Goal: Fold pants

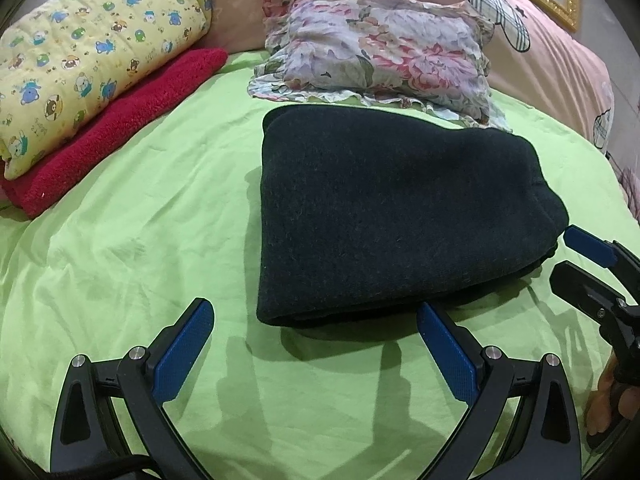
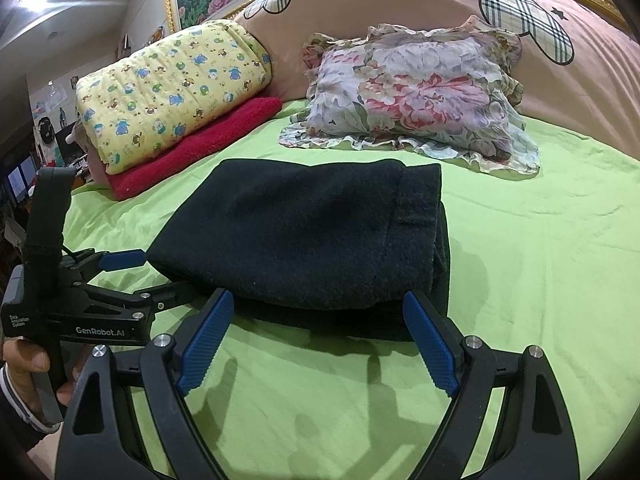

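Note:
The dark pants (image 1: 380, 208) lie folded into a thick rectangle on the green sheet (image 1: 140, 240). My left gripper (image 1: 314, 306) hovers open just short of the bundle's near edge, with its right pad beside the near corner and nothing pinched. In the right wrist view the pants (image 2: 304, 232) fill the middle. My right gripper (image 2: 318, 298) is open, its blue pads flanking the near edge of the bundle without pressing it. Each gripper shows in the other's view: the right gripper (image 1: 562, 256) at the pants' right side, the left gripper (image 2: 166, 272) at their left side, held by a hand (image 2: 28, 364).
A yellow printed quilt (image 1: 92, 60) lies on a red towel (image 1: 120, 132) at the back left. A floral pillow (image 1: 384, 52) sits behind the pants, against a pink duvet (image 1: 560, 60). Green sheet (image 2: 540, 260) stretches to the right of the pants.

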